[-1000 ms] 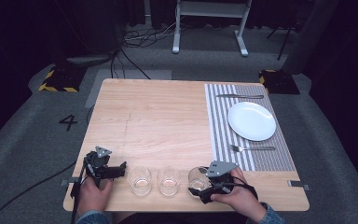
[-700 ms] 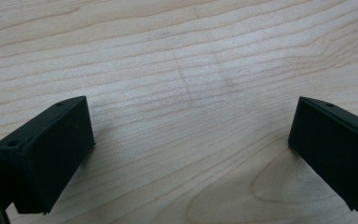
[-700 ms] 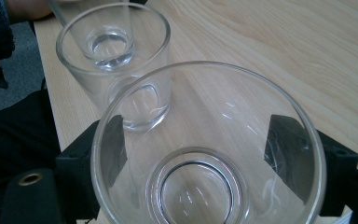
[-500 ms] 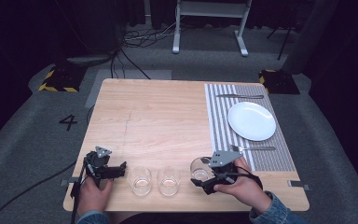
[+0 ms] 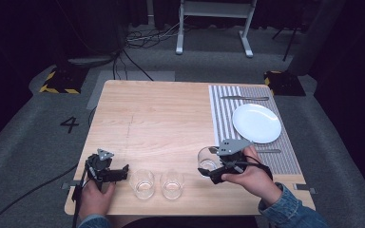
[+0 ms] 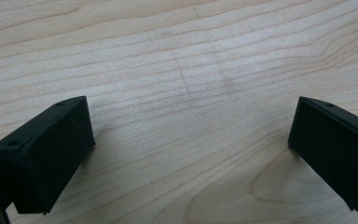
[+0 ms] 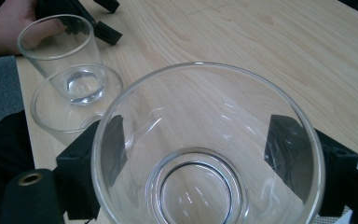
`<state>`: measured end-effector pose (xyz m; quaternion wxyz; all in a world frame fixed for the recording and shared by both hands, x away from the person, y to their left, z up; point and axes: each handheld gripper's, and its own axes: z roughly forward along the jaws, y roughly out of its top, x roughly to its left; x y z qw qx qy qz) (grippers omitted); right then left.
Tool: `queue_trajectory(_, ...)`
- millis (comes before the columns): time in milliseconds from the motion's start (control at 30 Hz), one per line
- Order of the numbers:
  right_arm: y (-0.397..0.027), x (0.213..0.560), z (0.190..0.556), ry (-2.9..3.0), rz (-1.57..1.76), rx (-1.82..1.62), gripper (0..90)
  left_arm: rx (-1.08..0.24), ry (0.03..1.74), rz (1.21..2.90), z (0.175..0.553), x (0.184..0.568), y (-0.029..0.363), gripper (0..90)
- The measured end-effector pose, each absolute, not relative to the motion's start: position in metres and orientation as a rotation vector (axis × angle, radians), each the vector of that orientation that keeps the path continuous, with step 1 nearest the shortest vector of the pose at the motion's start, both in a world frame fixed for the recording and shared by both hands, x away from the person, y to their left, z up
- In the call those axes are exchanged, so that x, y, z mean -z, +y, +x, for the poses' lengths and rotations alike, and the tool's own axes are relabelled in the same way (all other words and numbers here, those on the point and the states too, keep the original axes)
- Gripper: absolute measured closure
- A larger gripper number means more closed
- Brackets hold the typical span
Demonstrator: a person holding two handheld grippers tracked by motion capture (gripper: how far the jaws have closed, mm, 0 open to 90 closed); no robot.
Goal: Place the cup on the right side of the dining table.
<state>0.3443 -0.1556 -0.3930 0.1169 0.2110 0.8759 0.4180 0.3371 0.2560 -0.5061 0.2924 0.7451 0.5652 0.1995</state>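
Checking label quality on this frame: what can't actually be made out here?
- Held glass, right gripper view: its base is cut off by the bottom edge, so lifted or resting cannot be told.
- Right gripper, high view: the grey plate and hand hide the jaw contact.
- Cutlery beyond the plate, high view: too small to tell knife from fork.
- Left gripper, left gripper view: jaw bases run off the frame edges.
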Motion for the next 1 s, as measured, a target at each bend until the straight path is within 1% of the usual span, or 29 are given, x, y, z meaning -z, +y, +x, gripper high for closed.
queue_trajectory(333, -0.159, 0.383, 0.362, 2.533, 0.678, -1.274, 18.3, -0.532, 1.507, 1.986, 0.337, 0.506, 0.256, 0.3)
queue_trajectory(600, -0.16, 0.369, 0.385, 2.497, 0.728, -1.275, 18.3, -0.532, 1.506, 1.986, 0.337, 0.506, 0.256, 0.3)
queue_trajectory(767, -0.163, 0.361, 0.404, 2.456, 0.765, -1.268, 18.3, -0.532, 1.506, 1.986, 0.337, 0.506, 0.256, 0.2)
queue_trajectory(1000, -0.167, 0.357, 0.443, 2.413, 0.829, -1.227, 18.3, -0.532, 1.506, 1.986, 0.337, 0.506, 0.256, 0.2)
